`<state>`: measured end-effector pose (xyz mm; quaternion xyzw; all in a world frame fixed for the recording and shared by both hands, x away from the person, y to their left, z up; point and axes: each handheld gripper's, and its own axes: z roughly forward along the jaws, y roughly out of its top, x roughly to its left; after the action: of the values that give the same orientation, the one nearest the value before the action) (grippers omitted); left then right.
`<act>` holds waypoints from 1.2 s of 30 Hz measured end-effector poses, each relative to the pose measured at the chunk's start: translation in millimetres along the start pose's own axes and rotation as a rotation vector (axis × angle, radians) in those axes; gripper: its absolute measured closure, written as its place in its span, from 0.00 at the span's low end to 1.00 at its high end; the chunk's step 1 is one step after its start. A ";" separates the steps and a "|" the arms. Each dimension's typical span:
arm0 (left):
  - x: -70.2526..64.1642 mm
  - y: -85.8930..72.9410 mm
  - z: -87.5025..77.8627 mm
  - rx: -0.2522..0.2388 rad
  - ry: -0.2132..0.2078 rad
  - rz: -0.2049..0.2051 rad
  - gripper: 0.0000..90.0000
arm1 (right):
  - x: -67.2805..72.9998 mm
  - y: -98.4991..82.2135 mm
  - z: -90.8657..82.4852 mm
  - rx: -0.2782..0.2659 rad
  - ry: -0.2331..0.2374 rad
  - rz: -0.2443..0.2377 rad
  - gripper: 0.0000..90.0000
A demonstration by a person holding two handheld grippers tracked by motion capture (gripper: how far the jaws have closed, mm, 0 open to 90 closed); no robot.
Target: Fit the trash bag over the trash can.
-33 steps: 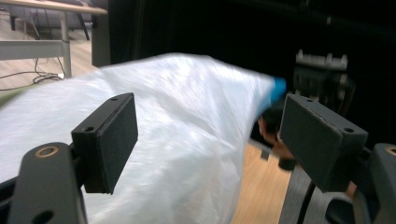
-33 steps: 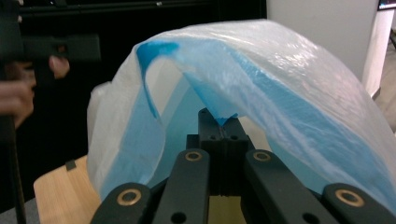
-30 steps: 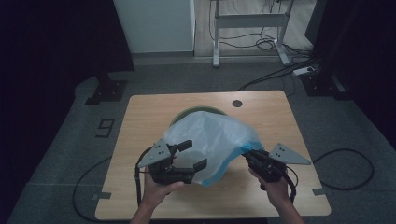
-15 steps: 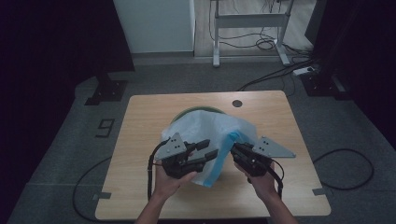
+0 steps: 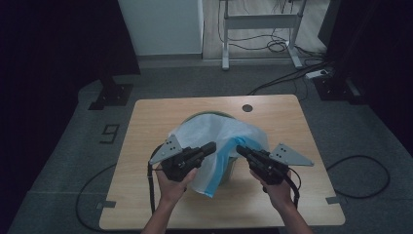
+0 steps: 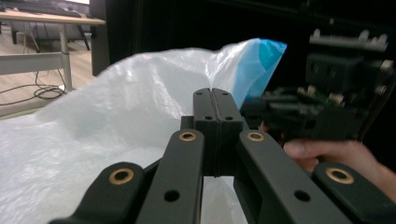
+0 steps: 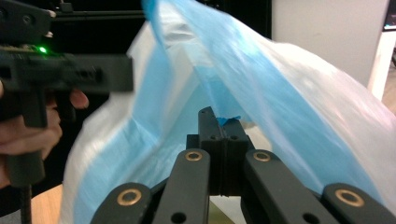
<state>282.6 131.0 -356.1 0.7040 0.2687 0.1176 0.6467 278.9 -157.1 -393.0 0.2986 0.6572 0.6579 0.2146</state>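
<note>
Now | left tool point(image 5: 212, 147): jaws just closed, clenched on plastic bag point(image 5: 214, 134) | right tool point(image 5: 240, 150): clamped on bag's blue edge | bag draped over green bin point(image 5: 209, 115), worktop point(image 5: 146, 126).

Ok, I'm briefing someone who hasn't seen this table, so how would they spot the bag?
On the wooden table, look to the middle, where a round bin's rim peeks out. Draped over it is the plastic bag: thin, crinkly, milky white with a blue band along its edge, the one soft thing there.

I see a wooden table point(image 5: 160, 117) with a round grommet hole point(image 5: 247, 107), grey carpet marked "9" point(image 5: 110, 132), a white cabinet point(image 5: 163, 27), desk legs point(image 5: 260, 29), cables point(image 5: 358, 170).
</note>
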 end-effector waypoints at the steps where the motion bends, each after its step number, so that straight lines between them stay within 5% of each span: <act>1: 3.1 0.5 -2.8 -0.011 0.013 -0.011 1.00 | -1.1 -1.0 -0.3 0.003 -0.003 0.002 0.99; 5: 27.7 2.9 -22.0 -0.062 0.054 -0.096 1.00 | -9.8 -8.8 -4.5 0.022 -0.020 0.018 0.99; 14: 56.9 -14.2 -61.2 -0.097 0.101 -0.185 1.00 | -27.9 -33.6 -26.9 0.019 -0.043 0.108 0.99; 23: 63.3 -53.5 -80.6 -0.082 0.090 -0.270 1.00 | -30.1 -61.2 -44.9 0.046 -0.041 0.145 0.99; 36: 60.2 -69.4 -96.5 -0.043 0.004 -0.278 1.00 | -30.8 -84.9 -54.1 0.112 -0.044 0.162 0.99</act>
<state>267.2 246.1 -421.6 0.6457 0.3626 0.0340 0.6712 255.5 -214.0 -478.4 0.3768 0.6619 0.6285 0.1578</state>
